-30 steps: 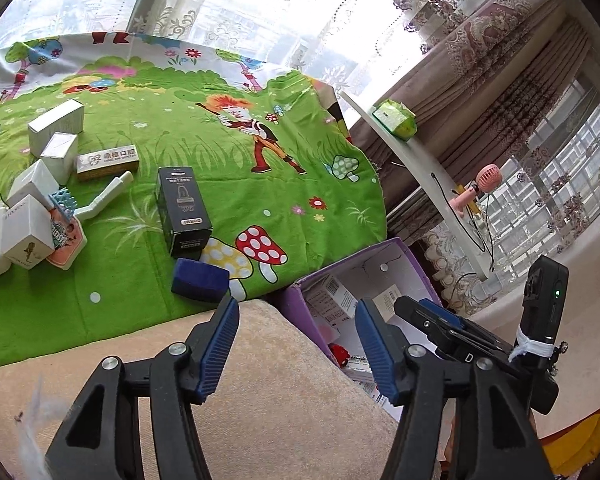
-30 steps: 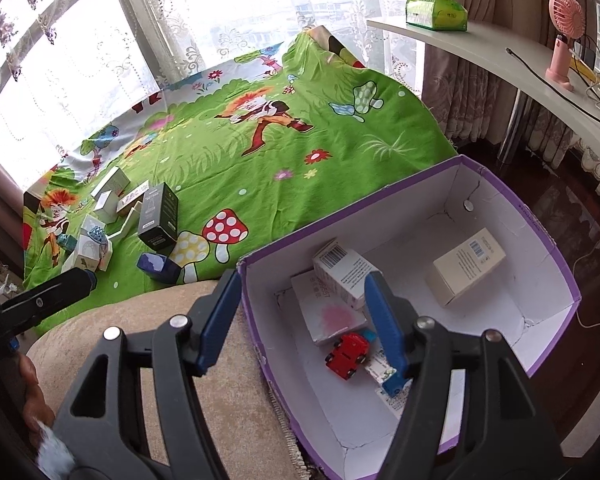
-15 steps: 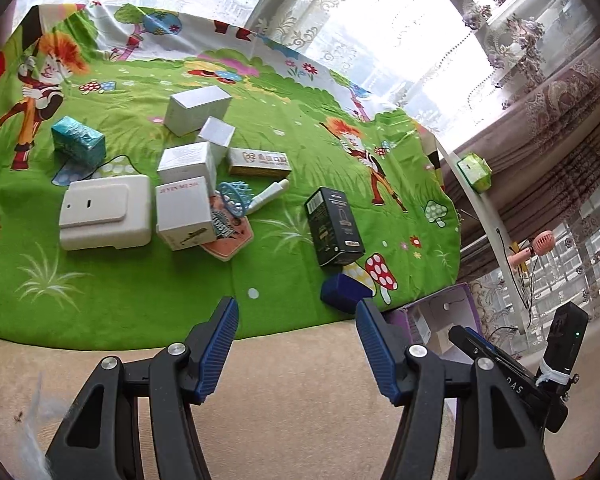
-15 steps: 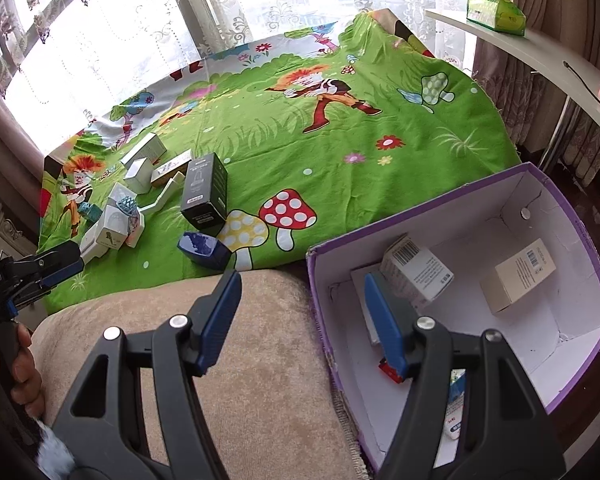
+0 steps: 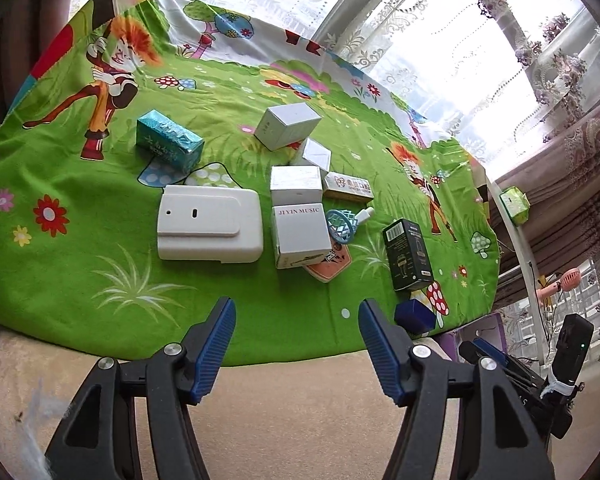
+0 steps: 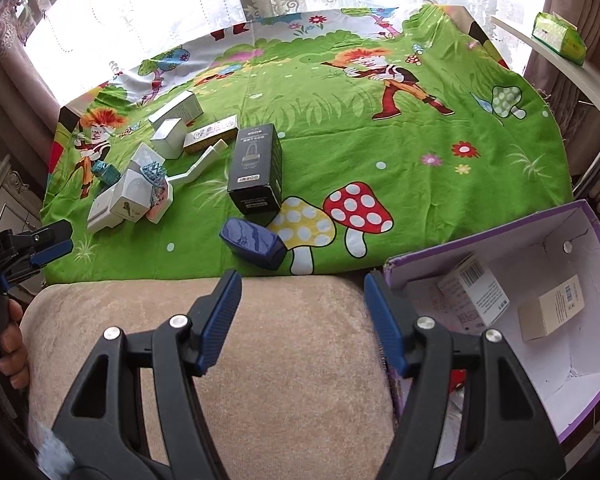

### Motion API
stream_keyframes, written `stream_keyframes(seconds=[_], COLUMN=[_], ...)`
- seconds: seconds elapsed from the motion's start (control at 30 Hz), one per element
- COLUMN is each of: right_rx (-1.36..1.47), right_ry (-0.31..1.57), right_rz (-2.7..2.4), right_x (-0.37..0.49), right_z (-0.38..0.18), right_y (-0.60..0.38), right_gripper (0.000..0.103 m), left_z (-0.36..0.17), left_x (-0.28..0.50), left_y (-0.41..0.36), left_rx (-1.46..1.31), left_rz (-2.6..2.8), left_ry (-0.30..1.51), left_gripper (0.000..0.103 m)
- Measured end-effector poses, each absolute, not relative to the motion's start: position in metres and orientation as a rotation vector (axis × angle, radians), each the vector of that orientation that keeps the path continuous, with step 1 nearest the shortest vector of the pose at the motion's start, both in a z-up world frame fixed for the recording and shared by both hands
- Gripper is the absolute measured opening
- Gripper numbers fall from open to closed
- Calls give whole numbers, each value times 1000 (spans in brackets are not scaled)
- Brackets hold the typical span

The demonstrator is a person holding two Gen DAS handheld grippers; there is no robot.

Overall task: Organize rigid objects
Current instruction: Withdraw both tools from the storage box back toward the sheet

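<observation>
Both views swung left off purple box (image 6: pixel 580 216) toward clutter, left hand-held gripper (image 5: pixel 294 344) opening, empty, right hand-held gripper (image 6: pixel 302 316) open, empty, glossy navy box (image 6: pixel 254 243) at green cloth's (image 6: pixel 420 128) near edge, black carton (image 6: pixel 256 168) just behind, white boxes (image 5: pixel 296 208) clustered left.

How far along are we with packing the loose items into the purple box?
Early. Done: two cartons lie in the purple box. In hand: nothing; the left hand-held gripper is opening, empty, and the right hand-held gripper is open, empty. Left: the black box, the blue case and the white-box cluster on the green cloth.
</observation>
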State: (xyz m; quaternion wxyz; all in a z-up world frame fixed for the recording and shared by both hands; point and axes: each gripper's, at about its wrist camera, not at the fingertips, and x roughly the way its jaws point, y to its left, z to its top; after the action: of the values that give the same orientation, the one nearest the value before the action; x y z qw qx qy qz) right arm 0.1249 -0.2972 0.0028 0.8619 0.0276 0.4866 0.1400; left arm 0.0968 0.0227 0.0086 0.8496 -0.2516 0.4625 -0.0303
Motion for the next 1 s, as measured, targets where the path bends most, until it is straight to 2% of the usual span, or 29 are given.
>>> stream_keyframes(seconds=[0.17,0.43,0.57,0.63,0.8,1.0], right_rx=[30,-3,20,35,57,77], right_ry=[1074,1135,1176,1188,1198,1204], right_rz=[307,325,323,321,302,279], right_x=[138,157,168,173,183,192], right_z=[-9,-23,-32,-35,-40,-45], right_y=[-280,-255,-247,-244,-237,-233], right_gripper=[67,67,68,73,76,76], left_z=[6,-1,-9,-17,-32,-42], left_x=[109,132,147,157,176,190], left_y=[45,74,81,82,75,67], left_rx=[-530,-569,-560,-553,-501,-454], left_rz=[-10,35,55,59,63,72], left_ry=[985,1026,1057,1085,1139,1173], left_gripper=[82,83,88,89,92,99])
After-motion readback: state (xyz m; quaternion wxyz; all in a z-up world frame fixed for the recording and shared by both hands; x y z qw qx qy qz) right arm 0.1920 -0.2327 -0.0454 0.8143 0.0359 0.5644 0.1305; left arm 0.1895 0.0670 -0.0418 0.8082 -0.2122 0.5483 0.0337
